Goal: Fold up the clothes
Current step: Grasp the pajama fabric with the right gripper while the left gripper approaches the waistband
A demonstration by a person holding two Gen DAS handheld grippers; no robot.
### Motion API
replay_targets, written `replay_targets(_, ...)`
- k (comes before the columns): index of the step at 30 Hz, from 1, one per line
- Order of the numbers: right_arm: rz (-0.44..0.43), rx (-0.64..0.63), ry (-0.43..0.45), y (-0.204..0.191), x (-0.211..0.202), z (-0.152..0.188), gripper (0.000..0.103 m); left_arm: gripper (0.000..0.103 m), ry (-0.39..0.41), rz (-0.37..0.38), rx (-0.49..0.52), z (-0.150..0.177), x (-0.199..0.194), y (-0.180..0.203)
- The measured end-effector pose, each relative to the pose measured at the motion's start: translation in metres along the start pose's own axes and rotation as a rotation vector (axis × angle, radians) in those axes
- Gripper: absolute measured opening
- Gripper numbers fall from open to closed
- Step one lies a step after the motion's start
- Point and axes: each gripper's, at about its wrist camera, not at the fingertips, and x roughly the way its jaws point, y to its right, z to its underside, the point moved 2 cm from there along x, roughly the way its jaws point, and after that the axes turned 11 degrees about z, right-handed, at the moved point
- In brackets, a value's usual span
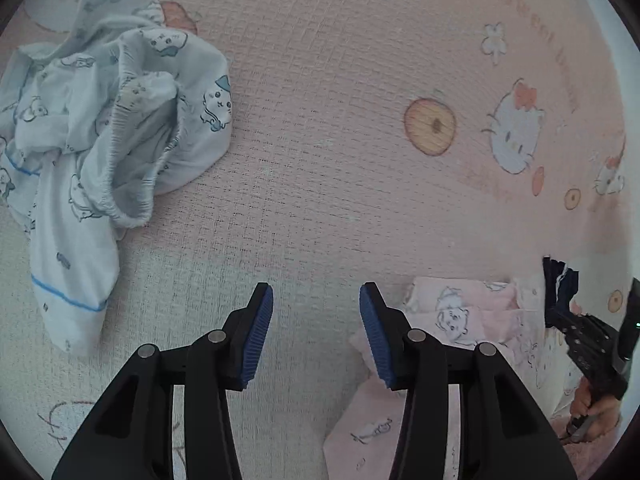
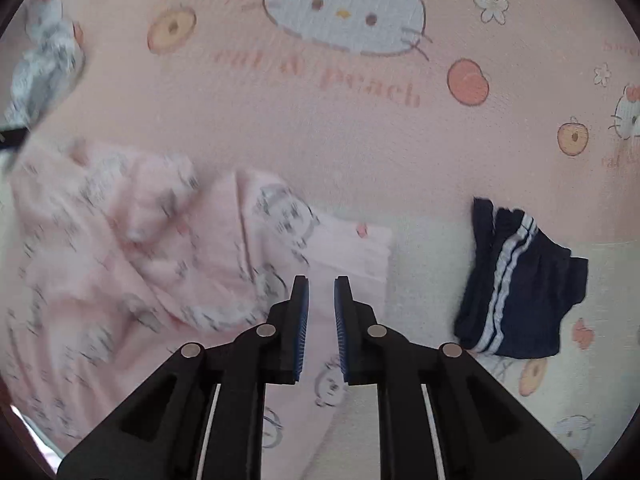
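Work surface: a pink and cream bed sheet (image 1: 340, 60) printed with cartoon cats, peaches and flowers; it fills both views.

Pink garment (image 2: 132, 248): cartoon-printed pyjama fabric, spread rumpled on the sheet at left and centre of the right wrist view, partly blurred. One flat panel of it runs under the right gripper. In the left wrist view the same pink garment (image 1: 472, 312) lies at lower right, under the left gripper's right finger.

Light blue garment (image 1: 100, 140): crumpled in a heap at upper left, elastic waistband exposed, one blue-striped cuff trailing down. It lies well apart from the pink garment.

Navy garment (image 2: 520, 284): folded, with white stripes, on the sheet to the right of the pink garment, not touching it.

Left gripper (image 1: 316, 334): jaws wide apart, empty, above bare sheet.

Right gripper (image 2: 321, 328): jaws narrow with a visible gap, holding nothing, above the pink panel.
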Motion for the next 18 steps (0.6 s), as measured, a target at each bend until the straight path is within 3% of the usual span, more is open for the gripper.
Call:
replay_targets(2,-0.141,-0.004,0.036,-0.016,-0.010,-0.018,0.024,0.047,-0.053,-0.043,0.011,-0.010,0.019,-0.001)
replay_targets(5,-0.257,-0.018,-0.006,-0.059,0.005,-0.031,0.025,0.047,-0.106,-0.011,0.076,0.008,0.024,0.016)
replay_targets(8,-0.235,-0.050,-0.017,-0.092,0.027,-0.044,0.025,0.047,-0.158,0.024,0.142,0.027,0.028,0.033)
replay_targets(11,-0.328,-0.060,-0.020,-0.117,0.037,-0.051,0.025,0.047,-0.210,0.058,0.208,0.046,0.032,0.050)
replay_targets(14,-0.298,-0.111,-0.069,-0.132,0.047,-0.047,0.025,0.047,-0.263,0.093,0.274,0.064,0.036,0.067)
replay_targets(18,-0.225,-0.179,-0.092,-0.136,0.050,-0.034,0.025,0.047,-0.137,0.064,0.238,0.049,0.018,0.054)
